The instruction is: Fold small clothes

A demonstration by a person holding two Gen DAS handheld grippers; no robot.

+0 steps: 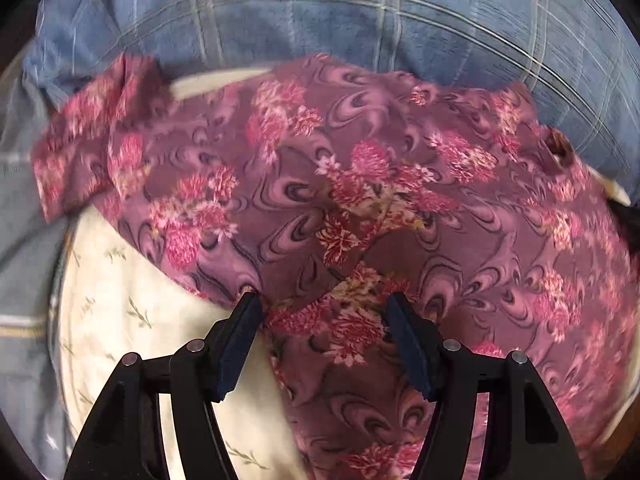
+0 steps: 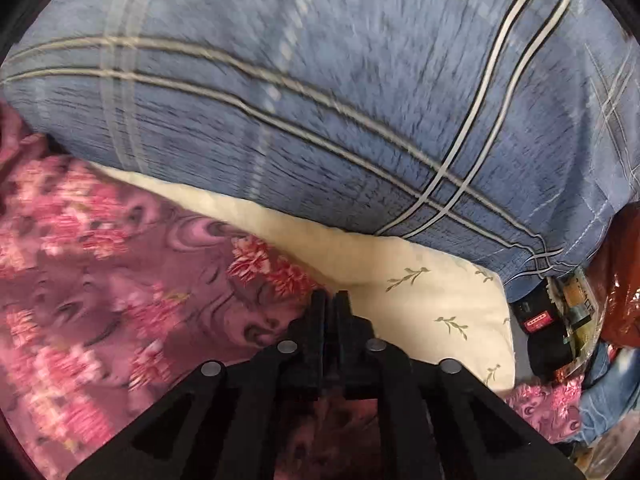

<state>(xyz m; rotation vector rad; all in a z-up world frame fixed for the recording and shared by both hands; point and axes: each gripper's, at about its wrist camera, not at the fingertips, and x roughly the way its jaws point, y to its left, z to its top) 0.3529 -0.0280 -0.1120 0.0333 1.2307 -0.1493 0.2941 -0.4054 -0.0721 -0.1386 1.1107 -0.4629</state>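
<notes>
The work surface is a bed: a cream pillow printed with small green sprigs [image 1: 120, 320] is laid in front of a larger blue plaid pillow [image 1: 360, 12], and the cream one serves as the padded base on which folding is done; at the right edge of the right wrist view, clutter is seen beside the bed, including a dark box with a red label [image 2: 538, 320] and a reddish-brown bag [image 2: 620, 280].

The purple floral garment [image 1: 360, 184] is spread across the cream pillow, its far edge reaching the plaid pillow; what appears to be a sleeve is turned out at its upper left, so the piece is judged to be laid open for folding and not yet folded.

The left gripper [image 1: 324, 300] is held steeply downward with its jaws standing apart; the near hem of the garment lies between and just beyond the fingertips, and no cloth is seen pressed by the pads, so nothing is gripped; this placement is judged to be a preparation for taking the hem.

The right gripper [image 2: 330, 300] has its jaws brought together at the garment's right-hand edge, where cloth meets the cream pillow; whether a fold of fabric is pinched between the pads cannot be told, since the tips hide the contact.
</notes>
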